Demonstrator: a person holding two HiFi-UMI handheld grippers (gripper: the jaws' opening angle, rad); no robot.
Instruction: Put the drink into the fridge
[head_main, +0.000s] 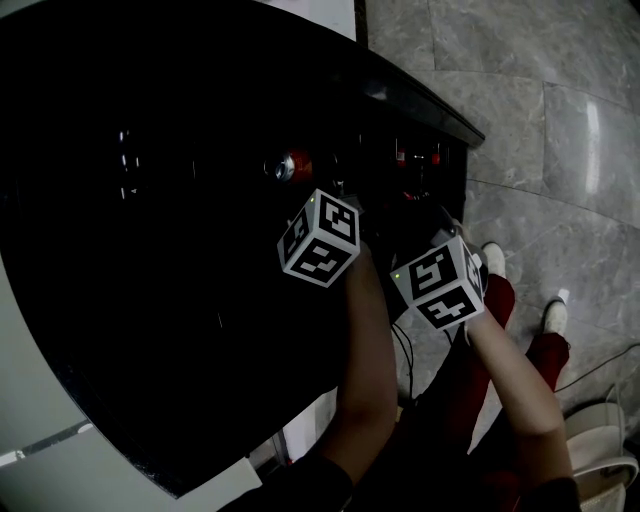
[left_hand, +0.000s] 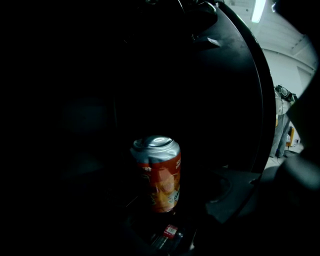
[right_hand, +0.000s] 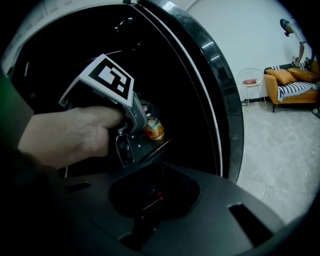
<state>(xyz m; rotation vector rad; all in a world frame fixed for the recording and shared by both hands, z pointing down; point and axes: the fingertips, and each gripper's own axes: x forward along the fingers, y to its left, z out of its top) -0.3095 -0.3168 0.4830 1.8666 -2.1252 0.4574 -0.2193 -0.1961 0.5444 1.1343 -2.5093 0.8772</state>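
The left hand wraps the left gripper, with the forearm stretched into the dark fridge and tipped slightly downward. Its jaws stand wide, clear of the orange drink can, which stands upright inside the fridge just ahead of them. The right gripper hangs beside the left one near the fridge's edge, likewise tilted down; whether its jaws are apart cannot be told in the dark.
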